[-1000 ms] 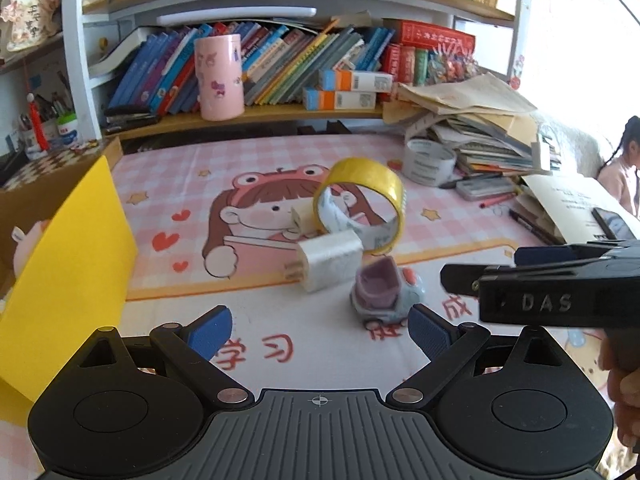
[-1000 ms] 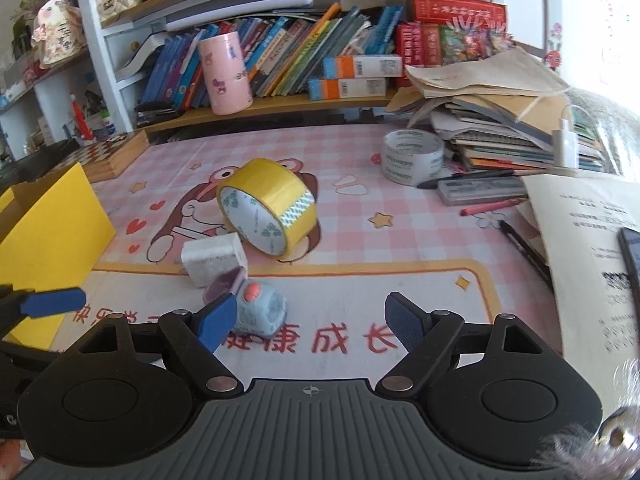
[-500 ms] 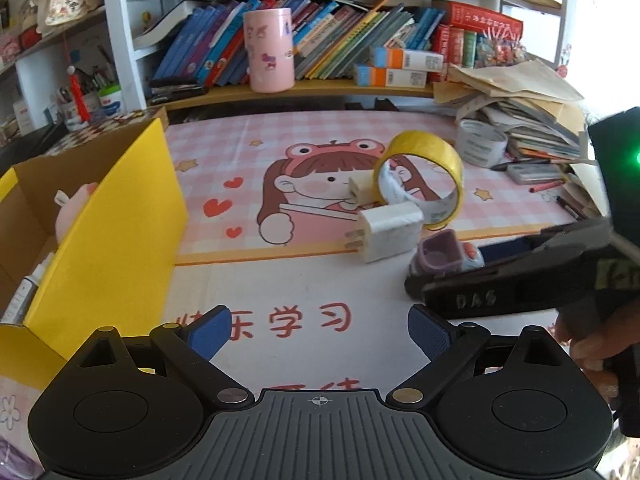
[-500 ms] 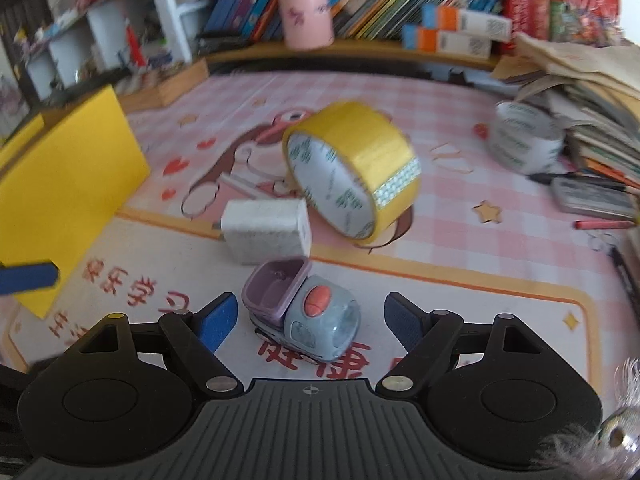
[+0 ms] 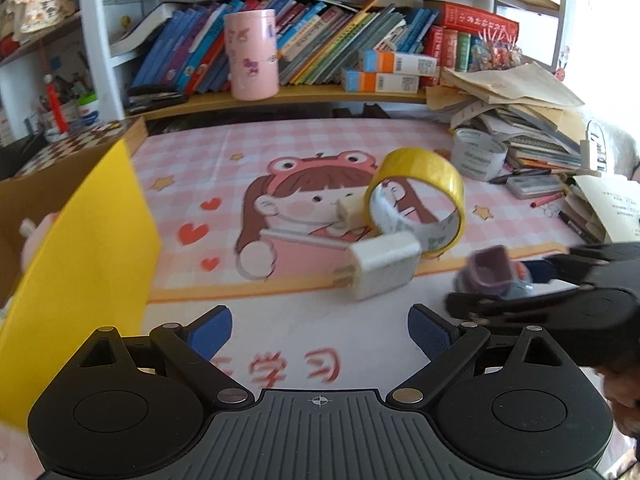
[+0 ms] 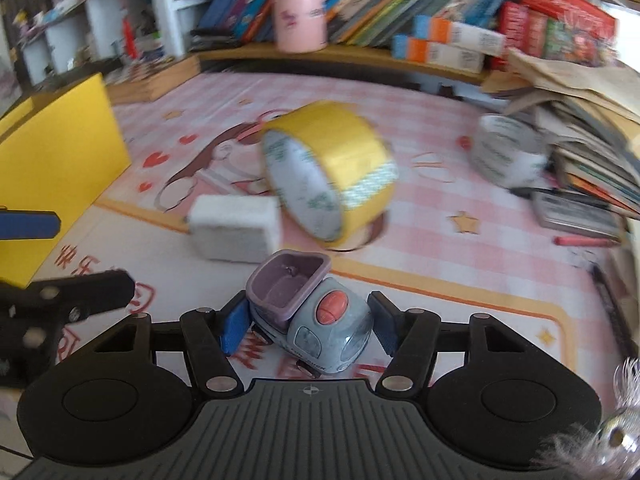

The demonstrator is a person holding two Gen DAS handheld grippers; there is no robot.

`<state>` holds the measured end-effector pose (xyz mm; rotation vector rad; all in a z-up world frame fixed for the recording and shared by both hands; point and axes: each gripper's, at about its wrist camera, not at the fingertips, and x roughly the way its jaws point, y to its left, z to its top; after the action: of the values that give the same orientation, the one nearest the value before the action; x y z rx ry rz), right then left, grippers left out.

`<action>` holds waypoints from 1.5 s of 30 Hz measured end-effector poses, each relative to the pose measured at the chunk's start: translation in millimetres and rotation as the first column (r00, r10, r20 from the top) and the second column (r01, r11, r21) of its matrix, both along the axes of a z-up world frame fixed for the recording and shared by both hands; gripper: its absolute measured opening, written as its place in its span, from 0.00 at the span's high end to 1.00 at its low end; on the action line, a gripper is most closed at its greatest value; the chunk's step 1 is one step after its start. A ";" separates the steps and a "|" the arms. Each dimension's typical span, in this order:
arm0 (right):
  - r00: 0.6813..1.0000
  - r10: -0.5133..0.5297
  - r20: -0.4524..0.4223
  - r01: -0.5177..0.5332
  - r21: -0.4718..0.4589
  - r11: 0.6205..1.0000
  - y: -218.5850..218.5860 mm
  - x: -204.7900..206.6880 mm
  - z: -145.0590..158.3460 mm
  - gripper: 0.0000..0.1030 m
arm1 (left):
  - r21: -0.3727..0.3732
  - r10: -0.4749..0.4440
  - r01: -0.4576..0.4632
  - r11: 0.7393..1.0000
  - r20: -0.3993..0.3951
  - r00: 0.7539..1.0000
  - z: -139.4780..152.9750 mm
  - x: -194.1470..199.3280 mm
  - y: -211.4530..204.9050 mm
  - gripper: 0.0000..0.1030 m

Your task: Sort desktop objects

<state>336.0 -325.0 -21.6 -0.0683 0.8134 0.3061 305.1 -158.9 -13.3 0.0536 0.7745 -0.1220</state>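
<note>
At far left the yellow box [image 6: 60,168] is seen, well apart. The left gripper [image 5: 320,330] is held wide apart, nothing between its pads. The toy truck [image 6: 310,318] lies on the mat directly between the right gripper [image 6: 306,326] pads, long axis slanting across the gap; the right hand is nearer. The jaws have just been closing onto it; a second ago they stood wide, the truck ahead.
</note>
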 end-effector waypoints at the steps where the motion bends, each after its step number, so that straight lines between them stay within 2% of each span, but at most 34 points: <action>1: 1.000 -0.019 0.004 0.019 0.000 1.000 -5.6 -1.8 2.0 0.42 | -0.004 -0.006 0.006 1.000 0.000 1.000 -1.5 3.8 -3.0 0.06; 5: 0.996 -0.087 0.004 0.087 0.005 0.996 -28.5 -8.7 8.7 0.42 | -0.023 -0.028 0.028 0.999 0.010 1.000 -9.5 20.1 -15.8 0.06; 9: 0.991 -0.131 0.008 0.131 0.001 0.991 -44.2 -15.3 14.1 0.42 | -0.043 -0.002 0.003 0.999 0.014 1.000 -18.9 32.5 -25.1 0.06; 15: 0.987 -0.159 0.011 0.160 -0.005 0.987 -56.9 -25.0 16.8 0.42 | -0.019 0.109 -0.109 0.994 0.032 0.994 -32.9 41.0 -40.5 0.06; 18: 0.988 -0.154 0.010 0.155 -0.021 0.988 -59.4 -29.2 17.3 0.42 | -0.041 0.165 -0.163 0.986 0.043 0.985 -35.6 42.9 -45.0 0.06; 30: 0.982 -0.189 -0.001 0.189 -0.029 0.982 -71.7 -43.0 15.8 0.42 | -0.006 0.261 -0.262 0.965 0.119 0.958 -36.7 45.3 -60.2 0.07; 35: 0.980 -0.198 -0.002 0.198 -0.030 0.980 -72.7 -46.0 16.4 0.42 | -0.005 0.259 -0.259 0.966 0.079 0.963 -43.0 51.4 -65.2 0.14; 38: 0.979 -0.203 -0.003 0.203 -0.029 0.979 -73.4 -46.8 17.7 0.42 | 0.026 0.266 -0.269 0.963 0.082 0.960 -47.6 52.4 -68.4 0.29; 39: 0.979 -0.203 -0.003 0.203 -0.032 0.979 -73.4 -47.2 18.2 0.42 | 0.028 0.271 -0.274 0.961 0.076 0.960 -49.3 52.9 -67.7 0.31; 45: 0.979 -0.203 -0.005 0.203 -0.041 0.978 -73.5 -47.0 18.2 0.42 | 0.013 0.248 -0.250 0.968 0.087 0.965 -51.3 49.3 -66.3 0.36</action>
<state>288.9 -398.5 -3.4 -0.0213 0.8283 0.0969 354.4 -225.2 -64.6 -0.0165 0.6922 0.1280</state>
